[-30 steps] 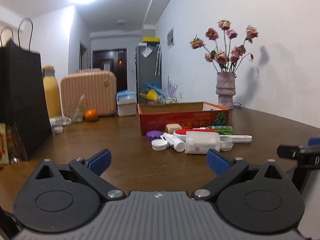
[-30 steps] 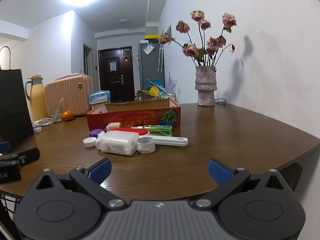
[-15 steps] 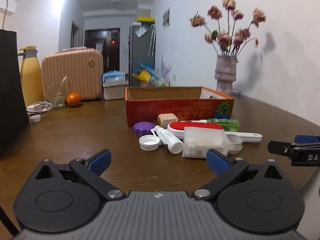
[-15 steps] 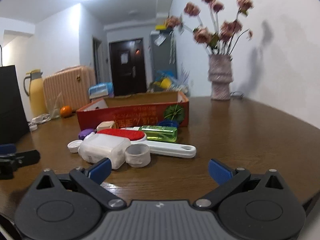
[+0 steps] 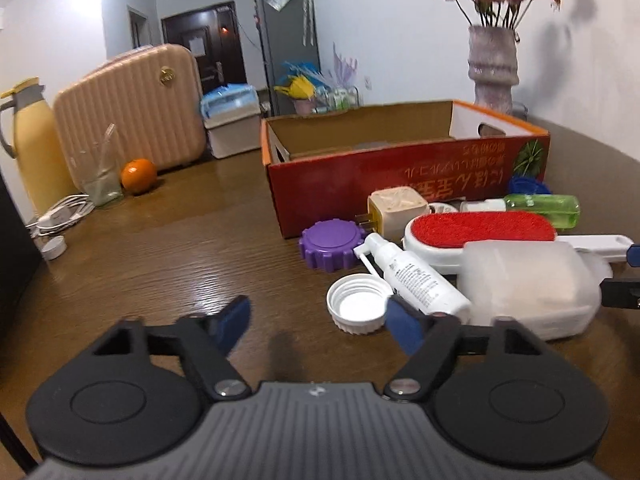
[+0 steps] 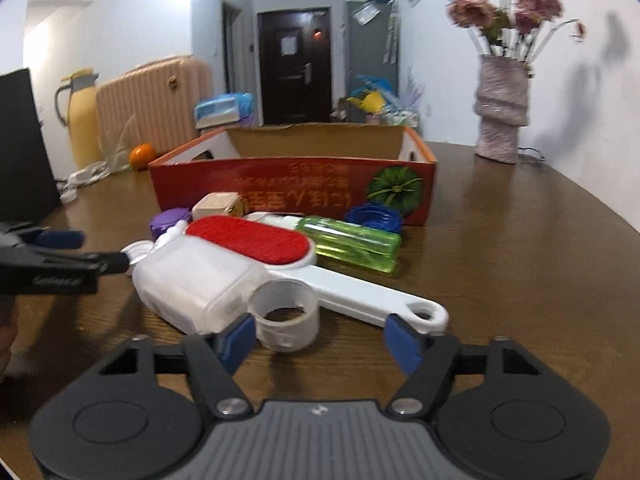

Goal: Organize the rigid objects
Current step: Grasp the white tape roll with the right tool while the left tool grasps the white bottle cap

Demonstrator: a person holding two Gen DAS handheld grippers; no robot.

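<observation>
An open red cardboard box (image 5: 404, 168) (image 6: 296, 188) stands on the brown table. In front of it lie a purple cap (image 5: 332, 243), a white cap (image 5: 357, 307), a white spray bottle (image 5: 412, 276), a beige plug (image 5: 396, 206), a red lint brush with a white handle (image 5: 480, 230) (image 6: 256, 242), a clear plastic box (image 5: 524, 286) (image 6: 196, 280), a green bottle (image 6: 352, 242), a blue cap (image 6: 374, 218) and a clear ring (image 6: 286, 314). My left gripper (image 5: 320, 322) is open just short of the white cap. My right gripper (image 6: 320, 338) is open just short of the clear ring.
A yellow thermos (image 5: 32, 144), a glass (image 5: 98, 174), an orange (image 5: 139, 176), a pink suitcase (image 5: 132, 108) and white cables (image 5: 56, 214) stand at the back left. A flower vase (image 6: 502, 108) stands at the back right. A black bag (image 6: 24, 148) is at the left.
Both grippers have moved forward and down toward the pile of objects, which now looks much nearer. Both stay open. The objects have not moved.
</observation>
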